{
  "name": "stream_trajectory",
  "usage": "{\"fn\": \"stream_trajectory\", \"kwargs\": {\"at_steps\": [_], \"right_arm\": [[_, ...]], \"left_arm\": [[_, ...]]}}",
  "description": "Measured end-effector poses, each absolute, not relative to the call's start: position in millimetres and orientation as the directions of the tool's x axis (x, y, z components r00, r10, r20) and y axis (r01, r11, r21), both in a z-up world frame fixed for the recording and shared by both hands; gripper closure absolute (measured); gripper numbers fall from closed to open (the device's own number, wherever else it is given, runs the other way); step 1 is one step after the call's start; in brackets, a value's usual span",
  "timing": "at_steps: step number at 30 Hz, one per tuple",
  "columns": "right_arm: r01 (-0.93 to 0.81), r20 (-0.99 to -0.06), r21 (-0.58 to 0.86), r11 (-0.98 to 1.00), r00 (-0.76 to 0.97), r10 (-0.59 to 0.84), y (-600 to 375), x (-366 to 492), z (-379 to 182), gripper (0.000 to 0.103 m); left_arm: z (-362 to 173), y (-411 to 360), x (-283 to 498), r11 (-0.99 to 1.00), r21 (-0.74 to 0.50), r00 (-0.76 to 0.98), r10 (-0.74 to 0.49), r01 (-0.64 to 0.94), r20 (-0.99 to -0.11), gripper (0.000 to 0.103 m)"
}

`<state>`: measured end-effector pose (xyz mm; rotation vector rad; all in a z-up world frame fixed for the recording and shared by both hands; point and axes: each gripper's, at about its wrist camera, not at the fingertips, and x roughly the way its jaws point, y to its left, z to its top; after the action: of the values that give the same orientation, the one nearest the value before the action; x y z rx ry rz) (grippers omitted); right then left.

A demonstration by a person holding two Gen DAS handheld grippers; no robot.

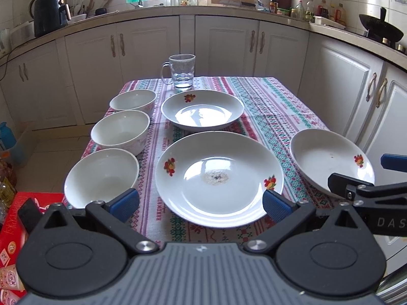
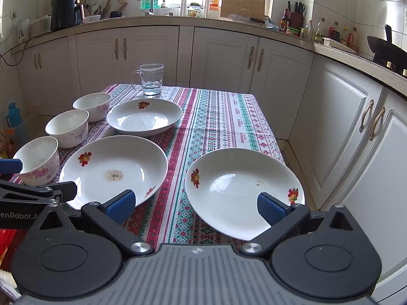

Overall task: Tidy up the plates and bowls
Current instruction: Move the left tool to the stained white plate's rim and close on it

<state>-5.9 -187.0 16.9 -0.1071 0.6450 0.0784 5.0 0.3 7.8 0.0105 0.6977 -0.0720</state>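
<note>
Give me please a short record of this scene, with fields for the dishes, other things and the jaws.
bowls: three bowls in a row on the left side
plates: three plates, apart from each other, none stacked
mug: glass mug at the far edge
table cover: patterned cloth
left gripper: jaws open, holding nothing
right gripper: jaws open, holding nothing

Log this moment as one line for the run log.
left gripper: open, empty | right gripper: open, empty | three white fruit-print plates, three white bowls: unstacked on striped tablecloth
</note>
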Motion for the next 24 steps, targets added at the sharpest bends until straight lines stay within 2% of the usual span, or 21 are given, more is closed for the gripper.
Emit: {"fn": "stream_trajectory", "kwargs": {"at_steps": [14,24], "right_arm": [[-0.141,-0.541,-0.113,0.984,0.839,0.058,-235,-1,25,0.0],[-0.194,-0.625,-0.104,0.975,0.776,0.088,-271,3,-13,0.0]], "left_arm": [[27,-4,40,0.979,-0.053,0.784,-0.188,0.194,-0.592,0.001],[13,-6,73,0.957,-0.149,0.722,-0.284,0.247,-0.631,0.001]]}}
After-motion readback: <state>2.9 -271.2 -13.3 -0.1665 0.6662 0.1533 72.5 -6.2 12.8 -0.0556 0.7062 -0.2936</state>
